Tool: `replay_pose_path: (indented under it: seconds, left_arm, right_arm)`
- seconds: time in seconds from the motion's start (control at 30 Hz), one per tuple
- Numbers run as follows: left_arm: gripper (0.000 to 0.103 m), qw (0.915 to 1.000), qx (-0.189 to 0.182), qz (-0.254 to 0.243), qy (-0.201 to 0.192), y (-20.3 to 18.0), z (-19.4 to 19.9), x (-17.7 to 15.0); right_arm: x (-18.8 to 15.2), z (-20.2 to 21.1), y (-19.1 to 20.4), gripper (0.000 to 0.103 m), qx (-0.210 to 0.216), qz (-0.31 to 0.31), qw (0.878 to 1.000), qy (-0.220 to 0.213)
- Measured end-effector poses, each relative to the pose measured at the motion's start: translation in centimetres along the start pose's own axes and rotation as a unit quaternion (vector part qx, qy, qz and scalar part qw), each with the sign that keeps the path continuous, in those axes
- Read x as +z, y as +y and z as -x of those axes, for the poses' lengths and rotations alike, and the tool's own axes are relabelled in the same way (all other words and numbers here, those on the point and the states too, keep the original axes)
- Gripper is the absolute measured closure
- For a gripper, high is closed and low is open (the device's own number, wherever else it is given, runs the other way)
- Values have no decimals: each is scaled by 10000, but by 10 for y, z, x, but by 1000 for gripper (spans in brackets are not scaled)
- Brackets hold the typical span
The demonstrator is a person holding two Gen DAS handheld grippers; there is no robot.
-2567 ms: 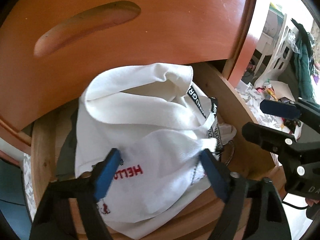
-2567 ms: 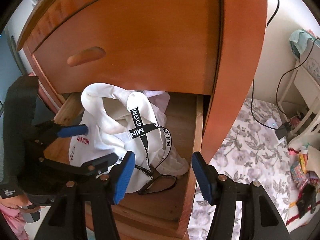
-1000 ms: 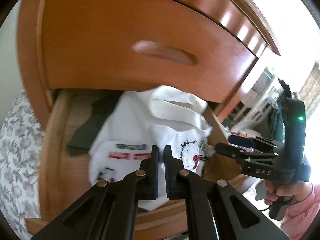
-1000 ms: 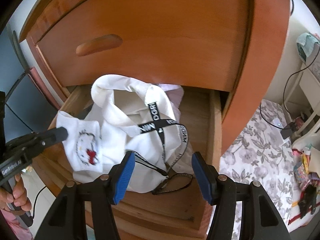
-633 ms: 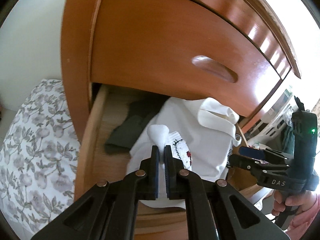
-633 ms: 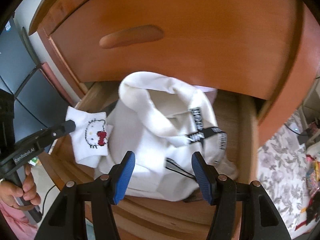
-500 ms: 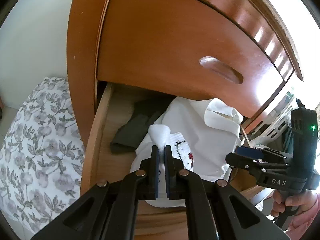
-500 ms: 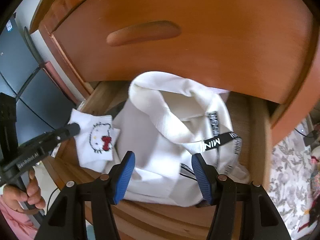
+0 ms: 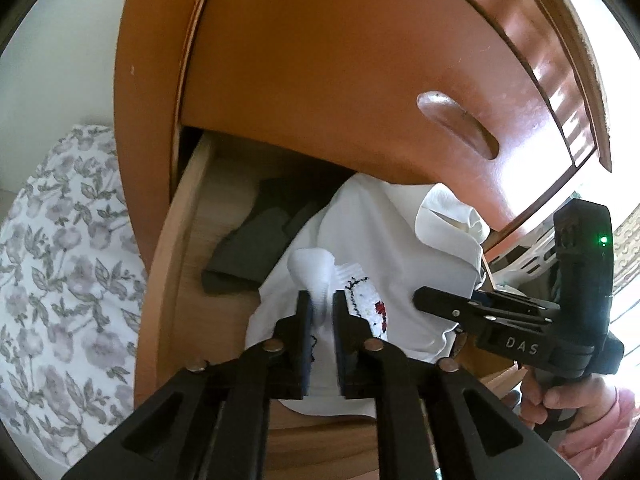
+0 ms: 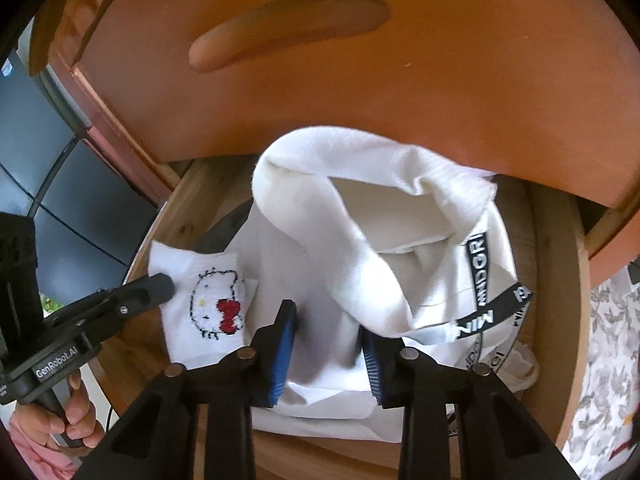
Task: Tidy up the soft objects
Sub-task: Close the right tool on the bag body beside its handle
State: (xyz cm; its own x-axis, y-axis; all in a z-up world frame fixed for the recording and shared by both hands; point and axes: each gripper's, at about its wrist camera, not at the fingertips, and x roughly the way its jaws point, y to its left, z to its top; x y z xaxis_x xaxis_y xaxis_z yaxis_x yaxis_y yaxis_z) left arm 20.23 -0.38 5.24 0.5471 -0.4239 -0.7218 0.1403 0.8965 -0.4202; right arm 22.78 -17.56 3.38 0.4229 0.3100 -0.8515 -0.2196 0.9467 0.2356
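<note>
In the left wrist view, a white sock [image 9: 316, 276] is clamped between the closed fingers of the left gripper [image 9: 320, 312], held above the white garment [image 9: 380, 240] in the open drawer [image 9: 176, 248]. In the right wrist view, the right gripper [image 10: 329, 344] is seen with its jaws apart, straddling a fold of the white garment [image 10: 360, 240], while the sock [image 10: 208, 304], bearing a cat face, is held just to its left over the drawer's edge.

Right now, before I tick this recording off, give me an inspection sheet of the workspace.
Surface: open wooden drawer under a closed drawer front.
Job's things: white cat-print sock lifted at the drawer's left; white tote bag with black lettered straps fills the middle.
Clutter: dark folded garment at the back left.
Grippers: left tool shut on the sock; right tool open, over the bag's front.
Cables: nothing seen.
Surroundings: floral fabric left of the dresser.
</note>
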Motion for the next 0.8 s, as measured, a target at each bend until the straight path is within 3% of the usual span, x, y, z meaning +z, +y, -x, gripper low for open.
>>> replay_pose_path:
  seconds: [0.1,0.47,0.63,0.8]
  left_arm:
    - [71,9999,-82,6,72,-1,-3,0]
    - [68,9987,-31,-160,489,-16,-27,0]
    - [55,9982,-127,-127,570,-18,-30,-4]
    - [53,9981,-158,-27,595,-15,-31,-5]
  right_arm:
    - [3,-5,8,70,-15,42,10000,22]
    - [9,-17,25,70,-51,121,9998,148]
    - [6,-26,27,91,-40,72,9999,109]
    - [3,-26,29,94,-94,138,9999,9]
